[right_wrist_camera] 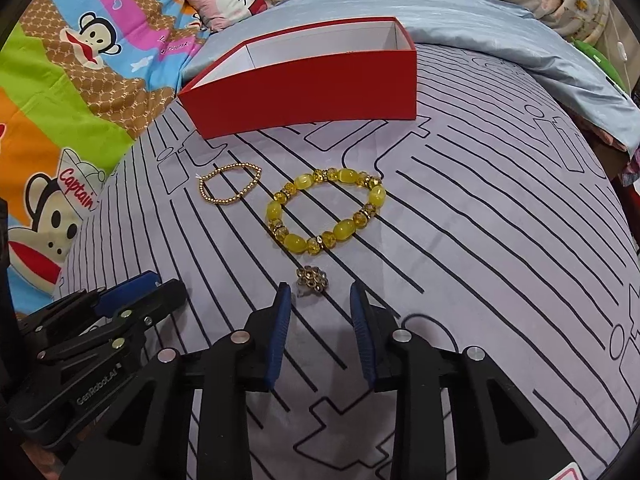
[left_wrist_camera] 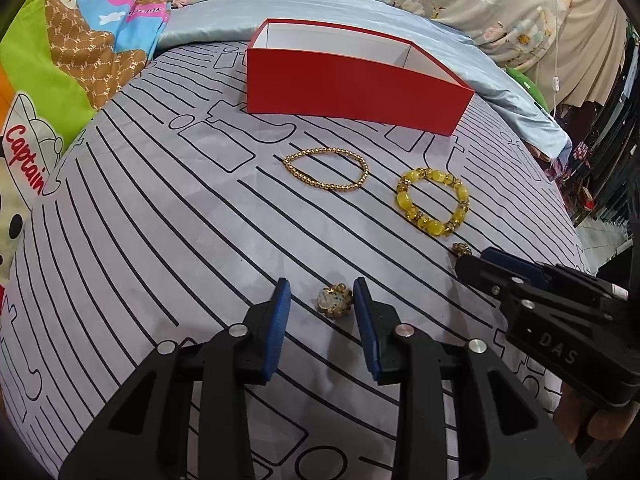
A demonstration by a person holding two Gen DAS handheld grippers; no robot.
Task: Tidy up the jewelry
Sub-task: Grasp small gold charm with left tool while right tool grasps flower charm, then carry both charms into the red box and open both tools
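1. Jewelry lies spread on the striped bedspread [left_wrist_camera: 168,216], none of it in the box as far as the visible interior shows; by my reading the sorting has hardly begun and all four pieces are left to move.
2. Nearest the left gripper [left_wrist_camera: 322,292] is a small clustered ornament [left_wrist_camera: 335,299], pale and gold, lumpy like a flower brooch or ring. It sits between the blue ribbed pads [left_wrist_camera: 280,320], which stand apart with nothing held; whether either pad touches it I cannot tell.
3. The right gripper [right_wrist_camera: 318,294] is likewise spread wide and holding nothing, its tips just short of a second flower-shaped cluster [right_wrist_camera: 311,277] of small brownish faceted stones. That piece lies just ahead of the gap, nearer the left finger.
4. Both claws look poised for a pick of these two small pieces; that seems the step in hand. Being small and knobbly on soft cloth, they may sink or roll under a pinch.
5. Further out lies the yellow bead bracelet [right_wrist_camera: 326,212]: glossy oval beads alternating with faceted amber ones and small glittering spacers, in an open ring.
6. Beside it, on its left, is the gold bead bracelet [right_wrist_camera: 230,186], a thin loop of tiny uniform metallic balls, pulled to a slightly pointed oval.
7. Farthest is the red box [right_wrist_camera: 308,96], rectangular, matte card outside, white within, open-topped and apparently empty where visible, resting at the far edge of the bedspread.
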